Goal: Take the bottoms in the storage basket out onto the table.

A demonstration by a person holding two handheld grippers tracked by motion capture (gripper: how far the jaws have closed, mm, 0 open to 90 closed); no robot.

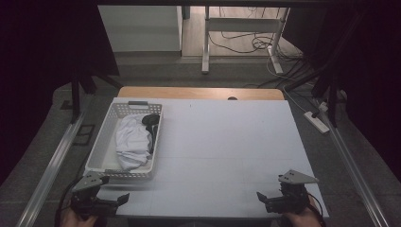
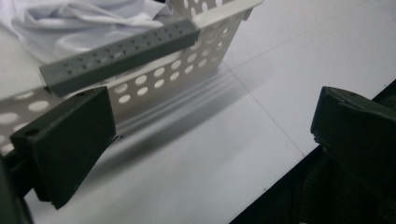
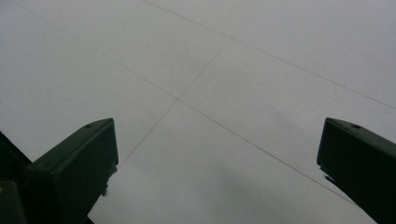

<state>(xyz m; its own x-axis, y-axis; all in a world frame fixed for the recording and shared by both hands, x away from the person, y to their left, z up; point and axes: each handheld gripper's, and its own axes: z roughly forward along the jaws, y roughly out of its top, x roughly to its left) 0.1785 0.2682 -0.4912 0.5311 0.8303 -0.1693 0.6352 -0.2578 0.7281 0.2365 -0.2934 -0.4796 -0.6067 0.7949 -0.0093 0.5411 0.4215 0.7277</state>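
Note:
A white perforated basket (image 1: 105, 146) stands on the left of the white table (image 1: 227, 151). Inside it lie a crumpled white cloth (image 1: 132, 142) and a dark object (image 1: 150, 119) at its far end. My left gripper (image 1: 120, 198) rests at the front left corner of the table, just below the basket, and it is open. In the left gripper view the basket's wall (image 2: 177, 70) with its grey handle (image 2: 121, 53) and the cloth (image 2: 88, 18) are close ahead. My right gripper (image 1: 261, 197) sits at the front right, open over bare table (image 3: 210, 107).
A wooden tabletop edge (image 1: 198, 92) shows behind the white surface. Metal rails (image 1: 52, 161) run along both sides. Beyond the table are a desk frame (image 1: 236, 28), cables and a power strip (image 1: 318, 122) on the floor.

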